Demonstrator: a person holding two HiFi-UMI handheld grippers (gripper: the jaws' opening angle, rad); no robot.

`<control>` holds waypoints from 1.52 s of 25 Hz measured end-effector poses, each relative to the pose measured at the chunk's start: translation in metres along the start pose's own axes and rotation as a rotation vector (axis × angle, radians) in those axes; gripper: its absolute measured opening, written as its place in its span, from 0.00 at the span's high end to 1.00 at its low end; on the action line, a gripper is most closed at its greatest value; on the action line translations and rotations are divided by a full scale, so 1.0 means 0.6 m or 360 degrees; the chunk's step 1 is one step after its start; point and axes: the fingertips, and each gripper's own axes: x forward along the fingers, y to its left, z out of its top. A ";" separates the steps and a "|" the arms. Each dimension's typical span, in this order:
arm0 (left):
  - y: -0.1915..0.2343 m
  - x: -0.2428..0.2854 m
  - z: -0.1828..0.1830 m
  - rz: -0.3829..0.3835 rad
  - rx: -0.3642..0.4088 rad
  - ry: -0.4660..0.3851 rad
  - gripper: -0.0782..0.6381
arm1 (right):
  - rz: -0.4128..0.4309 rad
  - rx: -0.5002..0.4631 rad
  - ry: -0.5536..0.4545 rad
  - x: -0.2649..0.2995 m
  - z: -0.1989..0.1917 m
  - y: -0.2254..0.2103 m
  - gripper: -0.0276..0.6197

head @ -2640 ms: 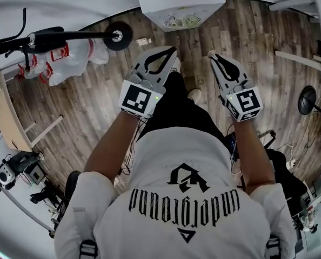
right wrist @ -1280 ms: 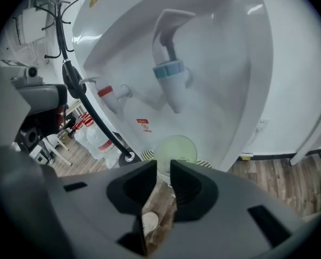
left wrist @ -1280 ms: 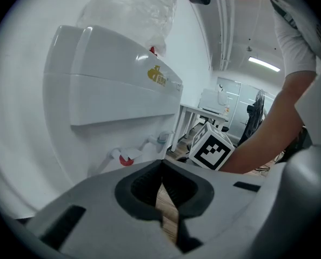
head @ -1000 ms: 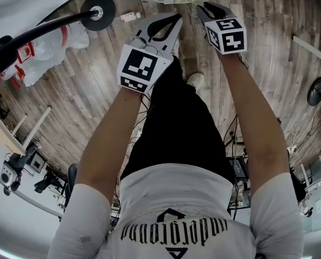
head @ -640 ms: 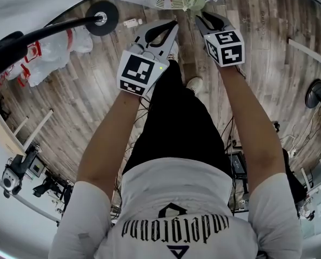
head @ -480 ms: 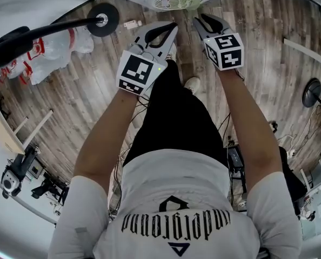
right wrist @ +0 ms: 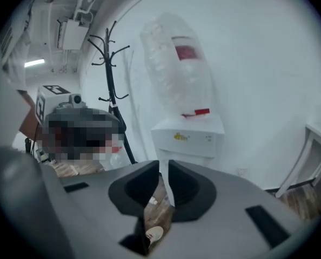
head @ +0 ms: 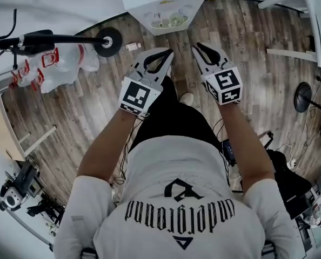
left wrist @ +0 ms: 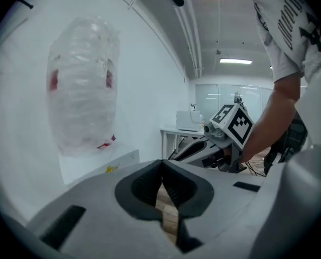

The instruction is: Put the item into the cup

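Right gripper view: bottle [right wrist: 176, 69] atop dispenser [right wrist: 190, 136]

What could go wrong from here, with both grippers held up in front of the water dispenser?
1. No cup or item shows in any view, and the left gripper and right gripper hold nothing, so the task may stall.
2. The water dispenser stands just ahead; a step forward could knock the tongs into it.
3. Cables lie on the floor by the person's feet: a trip hazard.
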 end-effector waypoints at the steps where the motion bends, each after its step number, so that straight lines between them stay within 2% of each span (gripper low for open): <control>1: -0.013 -0.011 0.019 0.0003 0.0007 -0.0024 0.88 | 0.0004 -0.0020 -0.0035 -0.028 0.016 0.013 0.87; 10: -0.120 -0.109 0.164 0.0039 0.0026 -0.0209 0.88 | 0.0022 -0.0126 -0.0305 -0.245 0.122 0.104 0.95; 16: -0.182 -0.166 0.235 0.0071 0.0020 -0.0300 0.88 | 0.0014 -0.0186 -0.0473 -0.354 0.171 0.146 0.95; 21: -0.203 -0.201 0.260 0.0106 0.0053 -0.0329 0.88 | 0.0025 -0.0227 -0.0554 -0.411 0.191 0.160 0.95; 26: -0.223 -0.221 0.272 0.0121 0.0026 -0.0316 0.88 | 0.0028 -0.0261 -0.0586 -0.455 0.200 0.170 0.95; 35: -0.242 -0.264 0.313 0.0044 0.0046 -0.0342 0.88 | 0.0006 -0.0266 -0.0644 -0.495 0.219 0.229 0.95; 38: -0.248 -0.287 0.321 -0.0004 0.0016 -0.0348 0.88 | -0.0022 -0.0258 -0.0653 -0.501 0.218 0.265 0.95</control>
